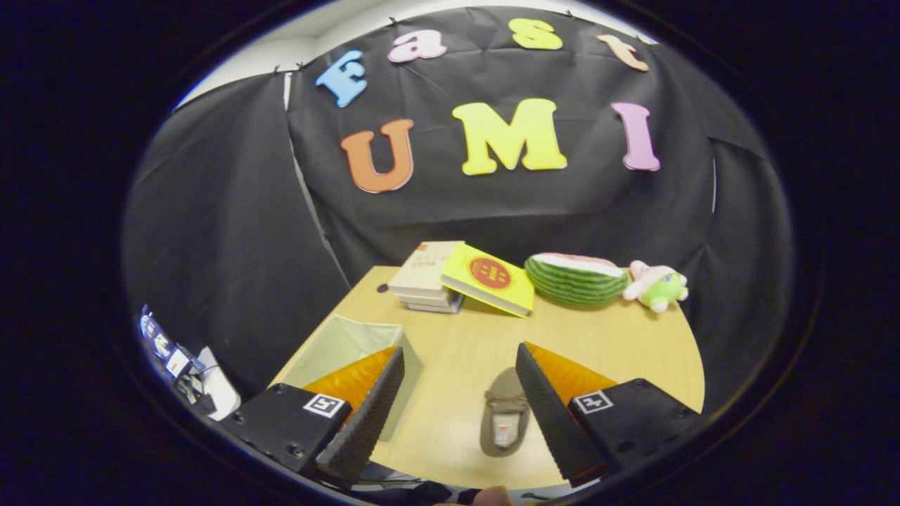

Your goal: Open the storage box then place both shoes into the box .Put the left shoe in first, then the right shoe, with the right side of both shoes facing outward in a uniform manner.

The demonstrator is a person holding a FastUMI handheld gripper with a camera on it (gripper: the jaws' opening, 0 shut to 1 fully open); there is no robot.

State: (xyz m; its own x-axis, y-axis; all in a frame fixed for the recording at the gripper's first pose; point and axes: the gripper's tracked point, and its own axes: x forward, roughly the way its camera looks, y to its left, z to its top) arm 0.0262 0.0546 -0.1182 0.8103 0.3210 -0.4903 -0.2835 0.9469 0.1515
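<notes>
My gripper point(460, 411) hangs open above the wooden table point(619, 337), its fingers wide apart with nothing between them. A brown-grey shoe point(505, 414) lies on the table just left of the right finger point(555, 422), sole down with its opening facing up. A pale green fabric storage box point(337, 344) stands at the table's left edge, open at the top, partly hidden behind the left finger point(365, 414). I cannot see what is inside the box.
At the table's far side lie a stack of books point(425, 277) with a yellow book point(489, 277) leaning on it, a watermelon-slice toy point(576, 277) and a pink and green plush toy point(657, 284). Some gear point(176, 362) sits off the table's left.
</notes>
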